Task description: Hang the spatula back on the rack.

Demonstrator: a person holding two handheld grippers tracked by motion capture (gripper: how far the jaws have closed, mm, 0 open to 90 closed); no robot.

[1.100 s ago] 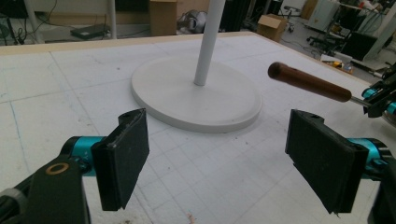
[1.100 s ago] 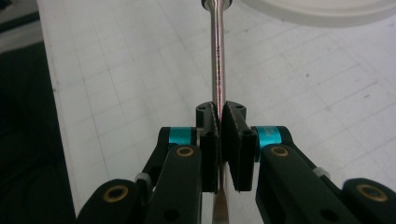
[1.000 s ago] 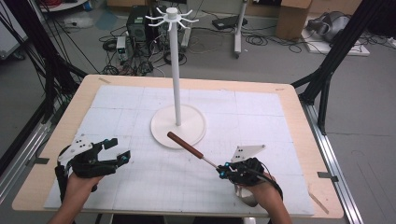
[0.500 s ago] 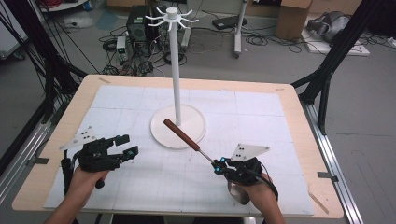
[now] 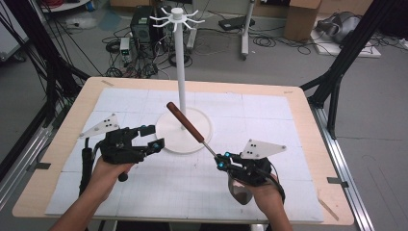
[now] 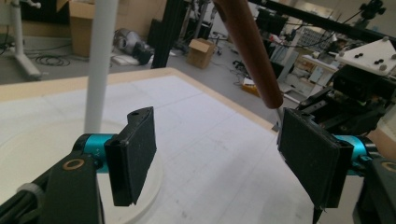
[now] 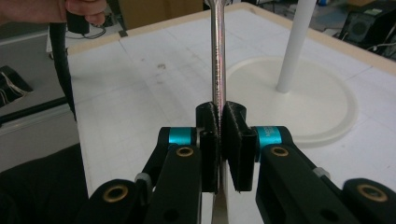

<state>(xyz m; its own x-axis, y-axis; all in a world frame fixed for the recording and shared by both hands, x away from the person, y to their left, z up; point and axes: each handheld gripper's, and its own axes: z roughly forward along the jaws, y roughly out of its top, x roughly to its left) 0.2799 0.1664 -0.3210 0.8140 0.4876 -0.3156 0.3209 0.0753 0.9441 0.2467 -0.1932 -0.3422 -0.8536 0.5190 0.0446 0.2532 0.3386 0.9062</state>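
Observation:
A utensil with a brown wooden handle (image 5: 185,121) and a thin metal shaft (image 5: 209,147) slants up to the left over the white stand's round base (image 5: 197,137). My right gripper (image 5: 221,161) is shut on the shaft (image 7: 218,56), and the utensil's metal head (image 5: 239,191) hangs below that hand. The stand's pole (image 5: 182,72) carries a ring of hooks (image 5: 177,14) on top. My left gripper (image 5: 153,136) hovers at the base's left rim. Its jaws have just been closing a little but stand open with nothing between the pads (image 6: 135,154). The handle (image 6: 247,46) passes above and beyond them.
A white gridded mat (image 5: 269,120) covers the wooden table (image 5: 308,125). Black frame legs (image 5: 337,82) stand off its right and left sides. Cables, boxes and equipment lie on the floor beyond the far edge.
My left gripper has risen and moved right, up to the stand's base. My right gripper has lifted, and the utensil's handle now points higher, close to the pole.

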